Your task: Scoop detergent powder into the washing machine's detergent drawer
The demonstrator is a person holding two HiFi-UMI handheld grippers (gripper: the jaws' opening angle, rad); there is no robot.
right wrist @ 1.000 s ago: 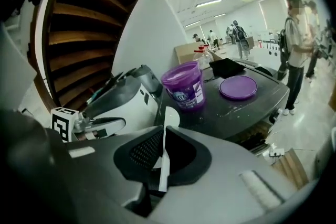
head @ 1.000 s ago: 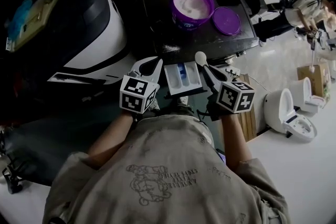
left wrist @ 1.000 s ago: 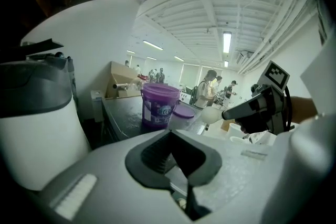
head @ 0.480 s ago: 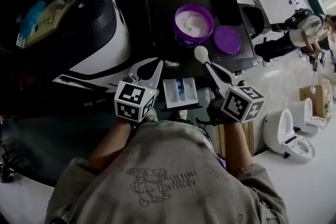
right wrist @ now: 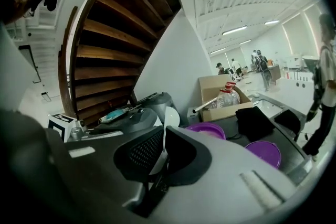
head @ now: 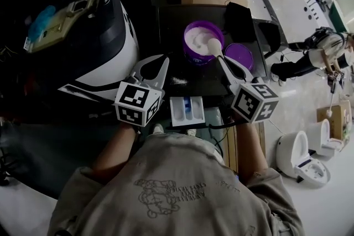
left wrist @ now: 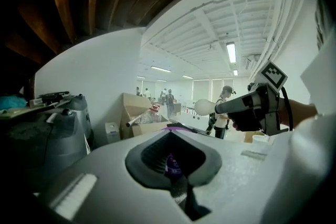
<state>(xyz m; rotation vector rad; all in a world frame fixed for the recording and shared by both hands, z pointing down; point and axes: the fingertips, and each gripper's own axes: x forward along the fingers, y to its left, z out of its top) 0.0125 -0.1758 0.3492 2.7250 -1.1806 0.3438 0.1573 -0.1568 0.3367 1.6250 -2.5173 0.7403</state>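
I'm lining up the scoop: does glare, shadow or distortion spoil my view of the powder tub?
Head view: tub and spoon sharp and well lit; floor at right washed out, left side in deep shadow. Right gripper view: strong fisheye bending, right gripper hides part of the tub. Left gripper view: same bending, ceiling lights glare, tub barely shows.

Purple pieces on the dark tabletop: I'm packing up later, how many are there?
2: the open purple tub of powder, and the purple lid lying flat just right of it. No others show.
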